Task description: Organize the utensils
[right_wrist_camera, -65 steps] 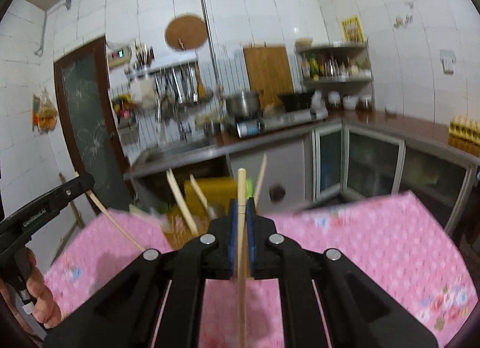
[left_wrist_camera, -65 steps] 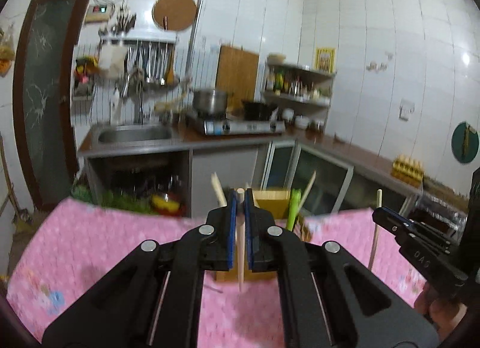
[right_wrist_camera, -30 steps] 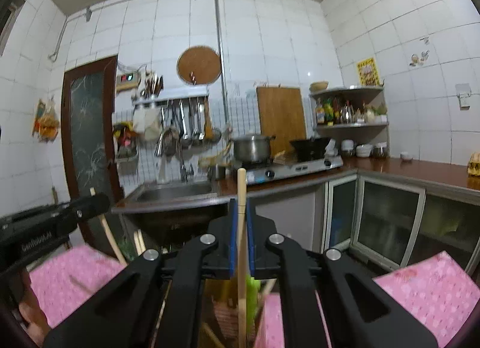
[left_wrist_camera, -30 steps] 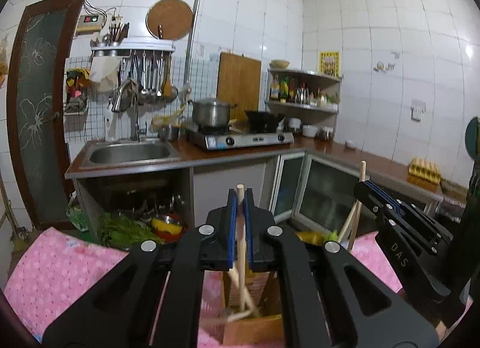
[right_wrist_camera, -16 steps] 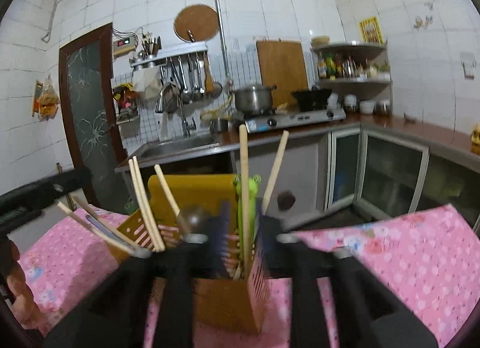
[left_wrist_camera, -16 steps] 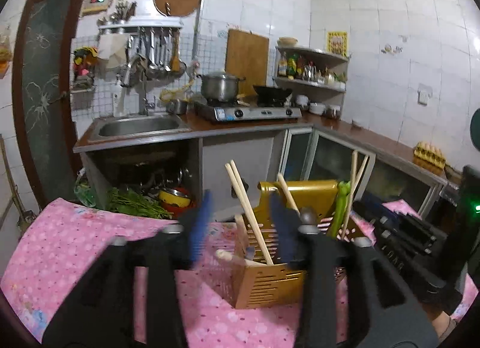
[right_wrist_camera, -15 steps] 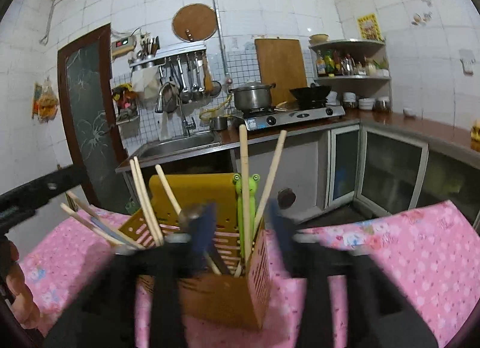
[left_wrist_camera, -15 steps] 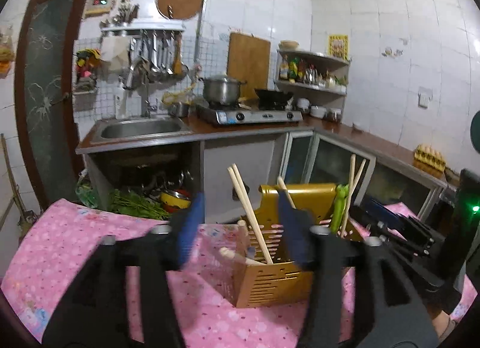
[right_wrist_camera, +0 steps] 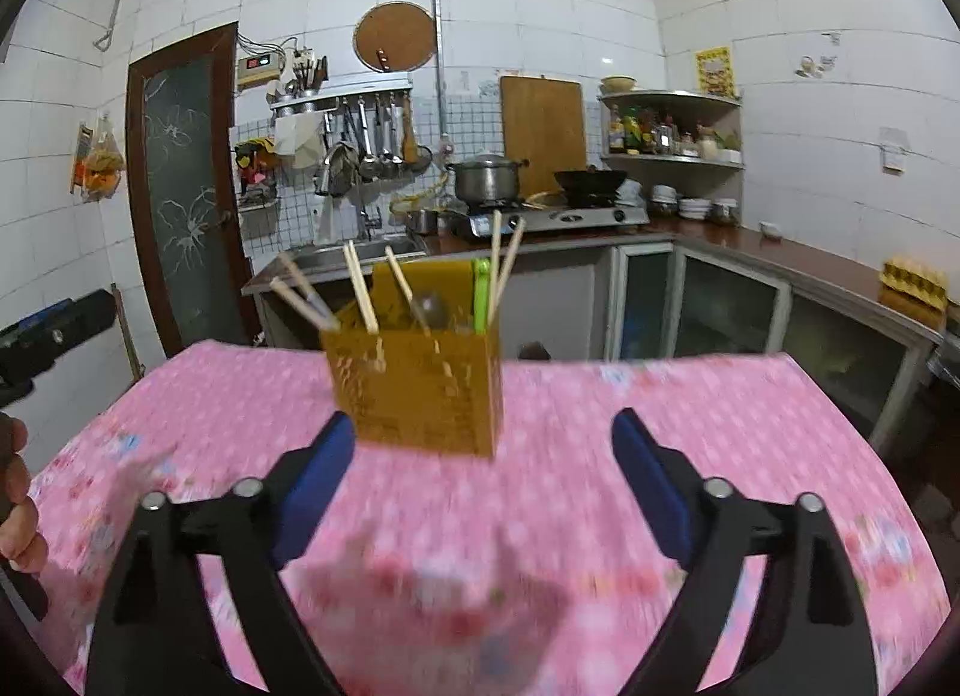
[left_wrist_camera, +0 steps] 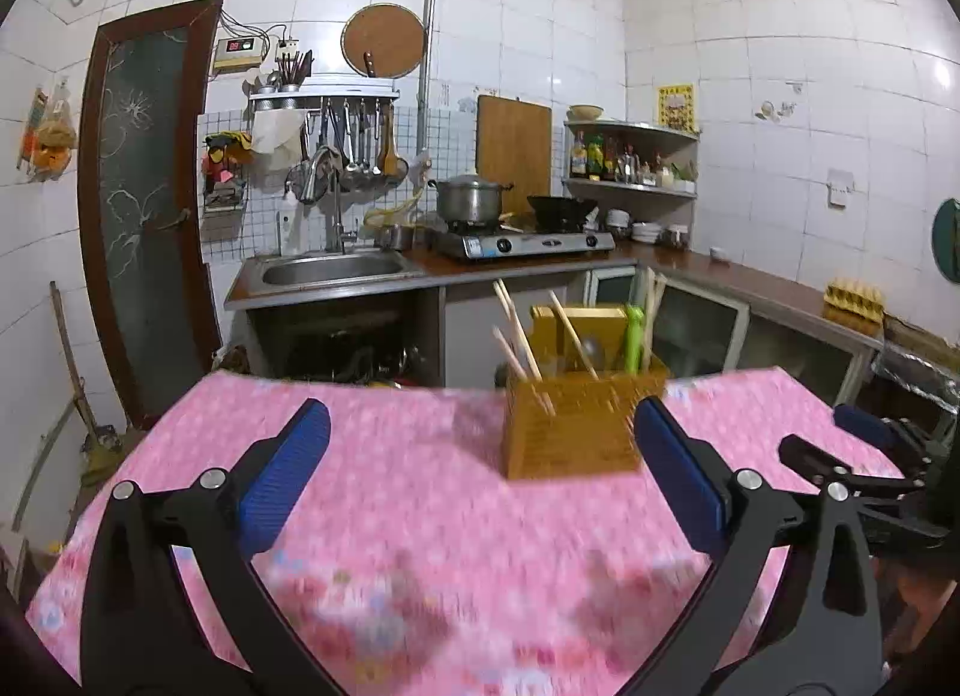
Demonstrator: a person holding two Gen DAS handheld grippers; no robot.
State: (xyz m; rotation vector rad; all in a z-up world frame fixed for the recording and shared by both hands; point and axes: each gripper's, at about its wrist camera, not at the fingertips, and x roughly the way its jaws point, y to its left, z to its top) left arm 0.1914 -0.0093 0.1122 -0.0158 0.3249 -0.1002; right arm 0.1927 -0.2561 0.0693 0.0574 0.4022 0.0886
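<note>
Left wrist view: left hand-held gripper [left_wrist_camera: 480, 468] spread wide, nothing between the blue pads [left_wrist_camera: 285, 477]. Holder [left_wrist_camera: 570, 423] upright on the pink surface [left_wrist_camera: 420, 516], ahead and slightly right, well clear of the fingertips. Chopsticks [left_wrist_camera: 519, 336] and a green utensil [left_wrist_camera: 633, 336] standing in it, leaning at various angles. Right hand-held gripper visible at the right edge, apart from the holder.

Right wrist view: right hand-held gripper [right_wrist_camera: 483, 471] likewise spread wide and empty. Holder [right_wrist_camera: 420, 387] centred ahead on the surface [right_wrist_camera: 660, 426], near but not touching. Chopsticks [right_wrist_camera: 360, 291] fanned across its compartments; exact compartment not discernible through blur.

Handling, as judged: chopsticks light, stiff, thin, likely smooth and prone to pivoting in the pads. Best gripped mid-shaft or just above, square across the pads. Holder probably light enough to tip if a stick is levered sideways.
</note>
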